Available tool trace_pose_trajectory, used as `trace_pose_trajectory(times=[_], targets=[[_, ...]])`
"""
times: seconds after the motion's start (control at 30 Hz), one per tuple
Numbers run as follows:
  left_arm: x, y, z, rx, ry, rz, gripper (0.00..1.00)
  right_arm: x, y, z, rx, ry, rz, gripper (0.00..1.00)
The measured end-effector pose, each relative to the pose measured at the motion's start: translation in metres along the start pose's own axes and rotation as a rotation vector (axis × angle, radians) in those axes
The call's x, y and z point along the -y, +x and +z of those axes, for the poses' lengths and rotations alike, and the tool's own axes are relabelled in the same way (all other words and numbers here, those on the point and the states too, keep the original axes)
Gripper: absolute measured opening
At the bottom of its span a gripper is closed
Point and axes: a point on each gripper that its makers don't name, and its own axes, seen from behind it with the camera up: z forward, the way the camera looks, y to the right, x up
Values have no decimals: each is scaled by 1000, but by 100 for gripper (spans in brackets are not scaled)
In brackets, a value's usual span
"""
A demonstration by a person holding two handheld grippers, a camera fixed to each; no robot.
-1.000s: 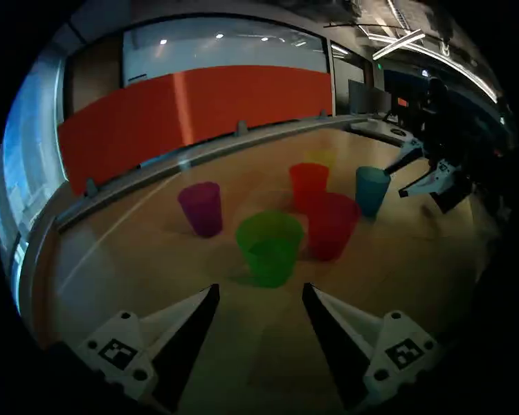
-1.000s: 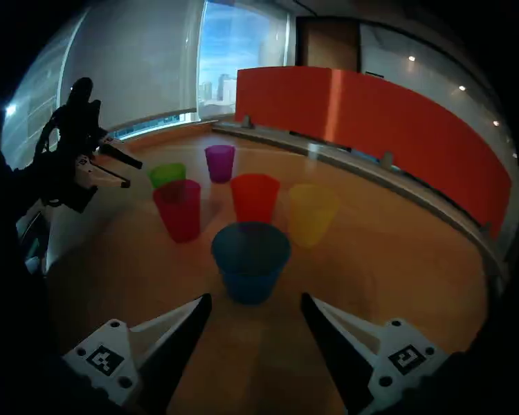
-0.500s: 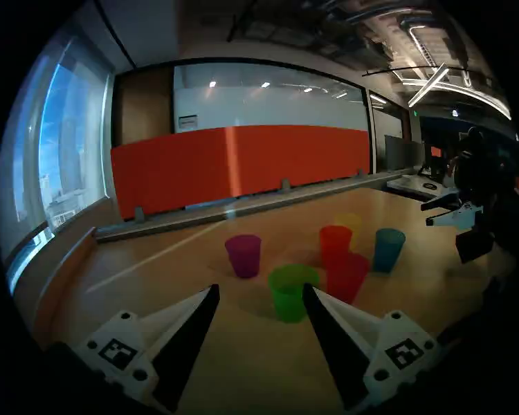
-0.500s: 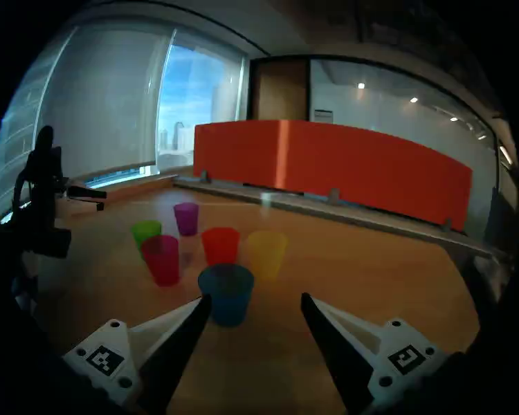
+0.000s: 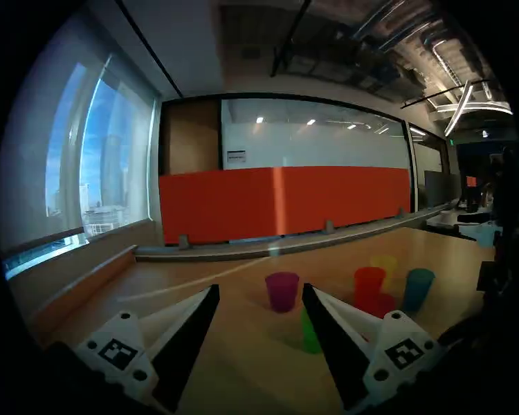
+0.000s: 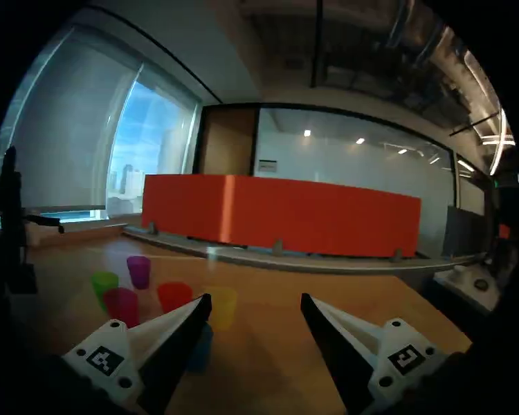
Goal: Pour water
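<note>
1. Left gripper (image 5: pixel 259 290): the jaws stand wide apart and nothing is held. It hangs above the wooden table (image 5: pixel 252 366), looking level across it.
2. In the left gripper view, the green cup (image 5: pixel 308 333) stands upright just past the fingertips, half hidden by the view's right-hand finger. The purple cup (image 5: pixel 282 290) stands behind it.
3. Farther to that view's right stand the orange cup (image 5: pixel 368 282), the red cup (image 5: pixel 384 304) touching or overlapping it, the blue cup (image 5: pixel 419 287) and, behind them, the yellow cup (image 5: pixel 384 263).
4. Right gripper (image 6: pixel 255 301): the jaws are equally wide and grip nothing.
5. In the right gripper view, all six cups cluster low on the view's left. The blue cup is nearest, partly behind the finger.
6. Whether any cup holds water cannot be told.
7. Background: an orange partition (image 5: pixel 280 200) along the table's far edge and a window (image 5: pixel 86 173).
</note>
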Motion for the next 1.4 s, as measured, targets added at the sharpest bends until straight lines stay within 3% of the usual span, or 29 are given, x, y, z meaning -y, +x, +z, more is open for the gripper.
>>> trace_pose_trajectory(times=[0.17,0.37,0.87,1.4], targets=[[0,4,0,-23,27,-7,89,-11,-1,2,-8,-67,-2,100],[10,3,0,-44,89,-10,89,-17,4,3,-20,-96,14,100],[11,12,8,-106,174,-16,89,-27,11,8,-29,-117,71,100],[13,-22,31,-85,188,-18,89,-35,12,13,-4,-154,67,100]])
